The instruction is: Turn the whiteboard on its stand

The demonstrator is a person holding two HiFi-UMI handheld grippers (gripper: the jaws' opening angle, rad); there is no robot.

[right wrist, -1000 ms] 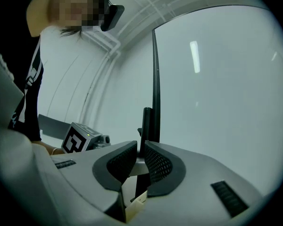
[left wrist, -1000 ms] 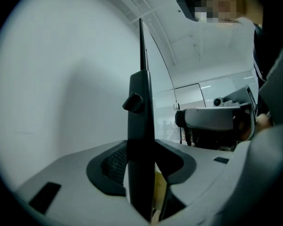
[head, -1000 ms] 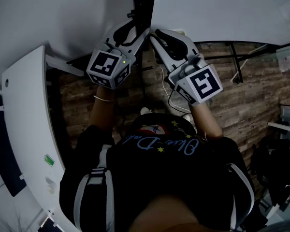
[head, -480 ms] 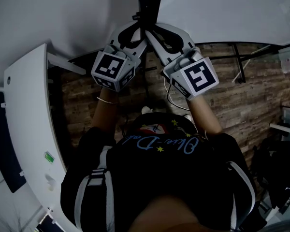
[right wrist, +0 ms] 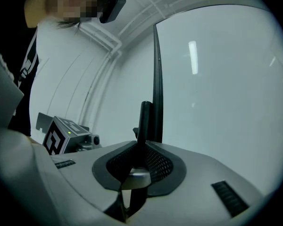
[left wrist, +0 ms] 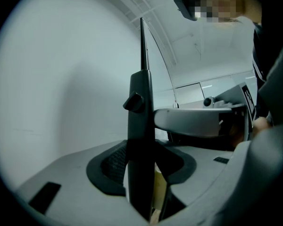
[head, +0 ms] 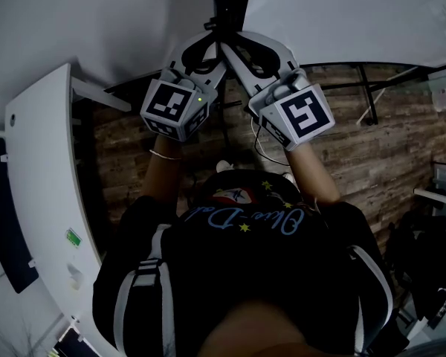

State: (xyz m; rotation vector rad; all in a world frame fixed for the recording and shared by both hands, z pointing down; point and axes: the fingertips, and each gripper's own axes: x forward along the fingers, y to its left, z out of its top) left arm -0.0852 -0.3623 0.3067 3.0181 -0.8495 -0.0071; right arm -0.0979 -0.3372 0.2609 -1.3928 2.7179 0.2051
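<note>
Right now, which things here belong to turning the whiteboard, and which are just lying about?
Part of the job: whiteboard; its black post; left tongs and right tongs, both clamped on that post.
Just lying about: white table at the left; cable on the floor.

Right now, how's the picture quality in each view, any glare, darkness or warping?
Head view: dim and underexposed, the person's black shirt nearly featureless. Left gripper view: fisheye bending, black corners, the stand post a dark silhouette. Right gripper view: a bright reflected streak on the whiteboard, near jaw surfaces soft.
</note>
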